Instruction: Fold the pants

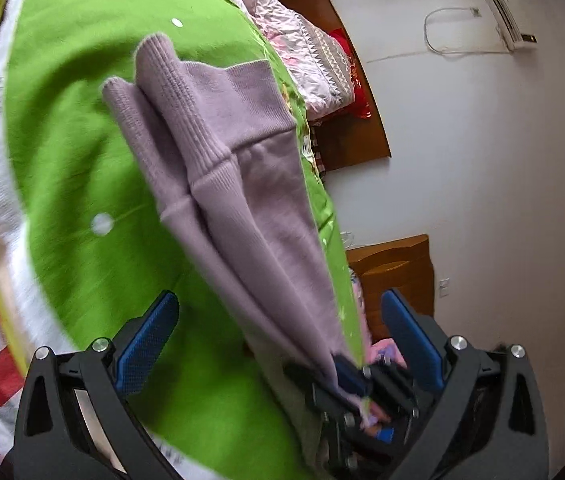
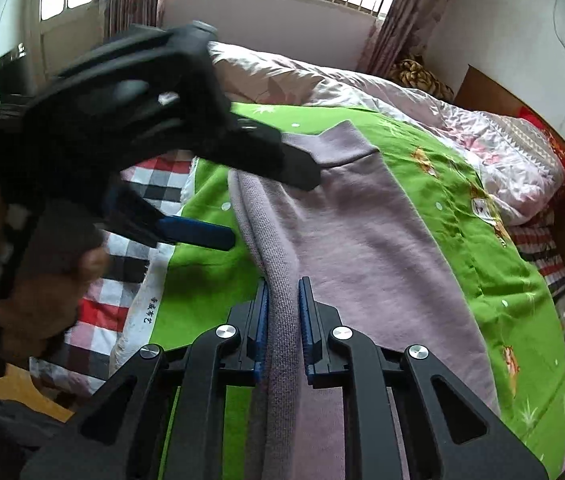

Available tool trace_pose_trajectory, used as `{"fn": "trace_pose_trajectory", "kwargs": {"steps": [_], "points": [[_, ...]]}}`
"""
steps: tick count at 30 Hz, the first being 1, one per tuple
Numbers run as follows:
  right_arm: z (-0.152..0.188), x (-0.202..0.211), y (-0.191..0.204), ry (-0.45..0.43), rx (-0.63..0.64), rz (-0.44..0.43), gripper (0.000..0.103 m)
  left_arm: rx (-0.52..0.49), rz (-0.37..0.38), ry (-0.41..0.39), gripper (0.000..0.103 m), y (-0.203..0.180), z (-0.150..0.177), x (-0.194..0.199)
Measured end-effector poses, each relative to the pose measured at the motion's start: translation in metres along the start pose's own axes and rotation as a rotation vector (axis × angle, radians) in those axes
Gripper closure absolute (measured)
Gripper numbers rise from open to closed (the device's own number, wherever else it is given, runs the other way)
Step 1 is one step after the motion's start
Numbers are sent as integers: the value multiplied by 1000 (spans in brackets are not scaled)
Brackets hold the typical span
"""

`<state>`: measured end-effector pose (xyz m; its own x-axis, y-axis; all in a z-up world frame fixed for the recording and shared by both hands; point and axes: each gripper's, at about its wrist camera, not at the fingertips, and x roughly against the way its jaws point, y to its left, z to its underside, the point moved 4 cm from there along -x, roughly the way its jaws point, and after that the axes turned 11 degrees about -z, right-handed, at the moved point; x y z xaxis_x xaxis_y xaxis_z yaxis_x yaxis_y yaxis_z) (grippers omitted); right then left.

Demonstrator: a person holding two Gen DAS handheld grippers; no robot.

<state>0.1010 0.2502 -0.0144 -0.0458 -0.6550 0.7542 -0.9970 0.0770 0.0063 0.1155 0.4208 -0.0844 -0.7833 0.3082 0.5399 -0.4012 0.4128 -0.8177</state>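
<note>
The lilac pants (image 2: 366,240) lie folded lengthwise on a green blanket (image 2: 482,264), waistband and ribbed cuffs at the far end (image 1: 210,96). My right gripper (image 2: 283,292) is shut on the near folded edge of the pants. It also shows at the bottom of the left wrist view (image 1: 352,376), pinching the fabric. My left gripper (image 1: 278,320) is open and empty, its blue pads wide apart on either side of the pants. In the right wrist view the left gripper (image 2: 270,208) hovers over the pants' left edge.
The green blanket covers a bed with a pink quilt (image 2: 462,128) bunched at the far side and a checked sheet (image 2: 122,280) to the left. A wooden headboard (image 1: 346,80) and bedside cabinet (image 1: 398,268) stand against a white wall.
</note>
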Motion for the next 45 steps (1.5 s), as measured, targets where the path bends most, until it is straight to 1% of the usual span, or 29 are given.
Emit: {"fn": "trace_pose_trajectory", "kwargs": {"steps": [1, 2, 4, 5, 6, 7, 8, 9, 10, 11, 12, 14, 16, 18, 20, 22, 25, 27, 28, 30, 33, 35, 38, 40, 41, 42, 43, 44, 45], "points": [[0, 1, 1, -4, 1, 3, 89, 4, 4, 7, 5, -1, -4, -7], [-1, 2, 1, -8, 3, 4, 89, 9, 9, 13, 11, -1, -8, -12], [-1, 2, 1, -10, 0, -6, 89, 17, 12, 17, 30, -2, -19, -23], [0, 2, 1, -11, -8, -21, 88, -1, 5, 15, 56, -3, -25, -29], [1, 3, 2, -13, -22, -69, 84, -24, -25, 9, 75, -3, -29, -33], [2, 5, 3, -12, -39, -124, 79, -40, -53, 1, 84, -1, -31, -34], [4, 8, 2, -4, -60, -171, 54, -61, -83, -8, 91, 1, -33, -35], [7, 16, -2, -11, -97, -230, 21, -83, -89, -11, 92, 3, -33, -34], [10, 26, -8, -46, -123, -241, 14, -93, -82, -12, 92, 4, -33, -33], [14, 37, -15, -79, -144, -244, 14, -108, -84, -18, 92, 4, -33, -31], [22, 46, -28, -82, -183, -246, 15, -125, -91, -22, 92, 5, -34, -30], [35, 54, -51, -83, -240, -188, 18, -159, -99, -23, 92, 3, -33, -32], [52, 54, -77, -56, -326, -119, 21, -185, -97, -31, 92, 2, -33, -32], [70, 45, -87, -18, -399, -100, 21, -186, -85, -36, 92, 2, -33, -33], [87, 30, -75, 45, -384, -114, 21, -183, -71, -44, 92, 5, -35, -35], [93, 28, -58, 29, -259, -28, 19, -177, -64, -44, 92, 8, -39, -36], [95, 30, -63, 62, -302, -52, 18, -198, -100, -51, 92, 1, -41, -34], [95, 39, -61, 77, -265, -18, 18, -232, -129, -78, 92, -12, -39, -27], [97, 43, -58, 70, -259, -14, 18, -262, -136, -102, 92, -25, -37, -21], [112, 41, -51, 98, -261, -45, 17, -337, -135, -152, 92, -58, -30, -6], [129, 53, -42, 33, -296, -51, 15, -471, -152, -217, 92, -110, -15, 11], [129, 53, -41, 38, -293, -34, 15, -582, -148, -257, 92, -154, 5, 19], [131, 62, -33, 56, -324, 20, 15, -739, -147, -284, 92, -218, 42, 17], [142, 91, -26, 5, -380, -88, 18, -877, -158, -292, 92, -261, 79, 10], [150, 111, -26, -56, -423, -138, 18, -920, -155, -287, 92, -274, 93, 7], [163, 145, -26, -156, -474, -169, 18, -967, -147, -274, 92, -288, 110, 1], [179, 176, -28, -242, -510, -180, 17, -1025, -126, -239, 91, -303, 137, -11], [200, 210, -32, -330, -549, -163, 16, -1064, -110, -204, 88, -314, 156, -23], [217, 234, -36, -387, -587, -132, 12, -1101, -95, -162, 83, -320, 179, -36]]}}
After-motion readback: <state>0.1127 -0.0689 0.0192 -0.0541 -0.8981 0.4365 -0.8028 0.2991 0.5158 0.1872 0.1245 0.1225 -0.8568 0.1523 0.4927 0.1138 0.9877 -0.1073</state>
